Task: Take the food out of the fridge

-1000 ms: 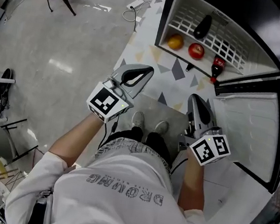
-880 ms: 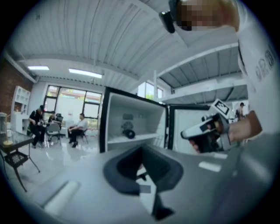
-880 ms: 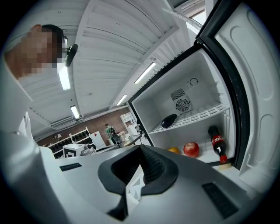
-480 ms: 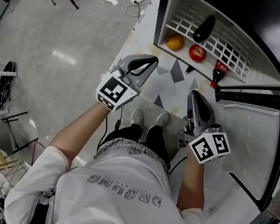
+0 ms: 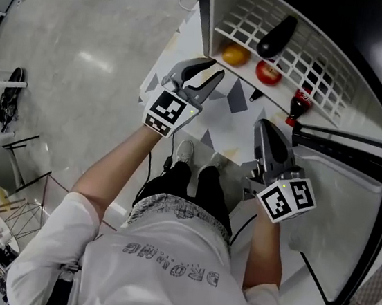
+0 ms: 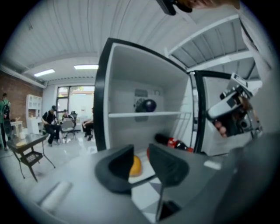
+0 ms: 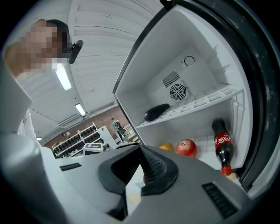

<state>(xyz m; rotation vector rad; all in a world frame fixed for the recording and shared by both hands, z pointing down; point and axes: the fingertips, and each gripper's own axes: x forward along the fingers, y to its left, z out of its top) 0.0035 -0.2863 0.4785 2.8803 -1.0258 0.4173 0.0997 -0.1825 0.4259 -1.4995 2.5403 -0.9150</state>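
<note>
My left gripper (image 5: 205, 71) is nearer: the orange (image 5: 235, 54) lies just ahead, framed between jaws that have just been opening, nothing gripped. The right gripper (image 5: 269, 131) hangs back, jaws together, probably empty.

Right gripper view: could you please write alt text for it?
An open fridge holds an eggplant on its upper shelf and, below, an orange, an apple and a cola bottle. The closed, empty right tongs point toward it.
</note>
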